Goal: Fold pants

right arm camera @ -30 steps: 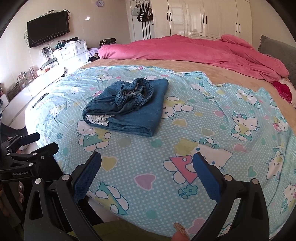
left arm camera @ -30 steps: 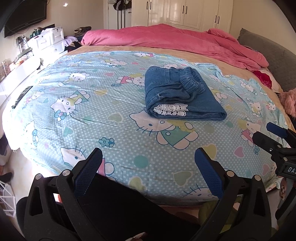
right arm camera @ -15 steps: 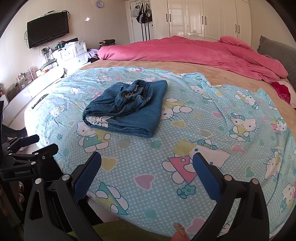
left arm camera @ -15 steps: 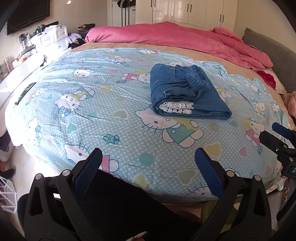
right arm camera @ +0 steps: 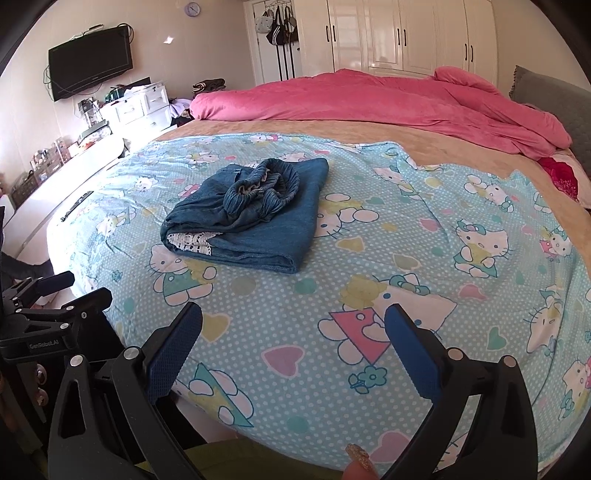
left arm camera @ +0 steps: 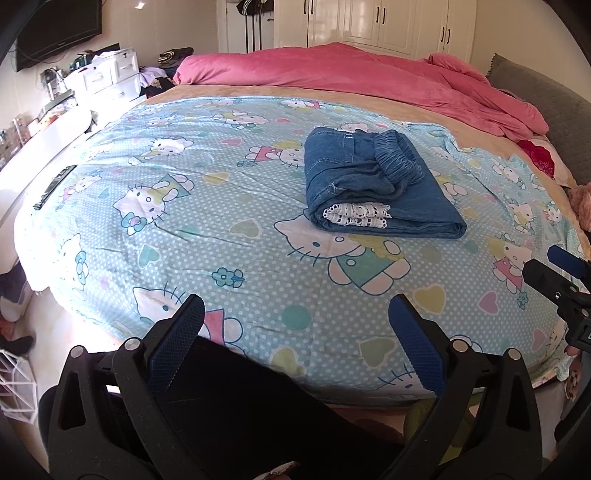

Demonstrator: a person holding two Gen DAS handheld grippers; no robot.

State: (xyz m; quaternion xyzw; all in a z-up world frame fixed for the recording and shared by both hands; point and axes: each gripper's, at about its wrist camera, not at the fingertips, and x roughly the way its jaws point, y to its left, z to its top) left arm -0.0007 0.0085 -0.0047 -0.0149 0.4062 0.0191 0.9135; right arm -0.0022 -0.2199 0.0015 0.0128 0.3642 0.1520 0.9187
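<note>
- We see the folded pants (left arm camera: pixel 373 184) lying on the sheet (left arm camera: pixel 207 236) that covers the bed (right arm camera: pixel 454 144).
- Behind them, a duvet (left arm camera: pixel 369 77) lies heaped along the far side.
- Both tongs, left (left arm camera: pixel 295 343) and right (right arm camera: pixel 293 345), hang at the near edge, well apart from the pants.
- Drawers (right arm camera: pixel 136 107) stand left of the bed.

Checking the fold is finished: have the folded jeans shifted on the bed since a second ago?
No. The folded jeans lie over the same cat print on the blue sheet; only the cameras drifted.

Home bedroom: bed (right arm camera: pixel 424 236), pink duvet (right arm camera: pixel 369 99), white wardrobes (right arm camera: pixel 399 35).
</note>
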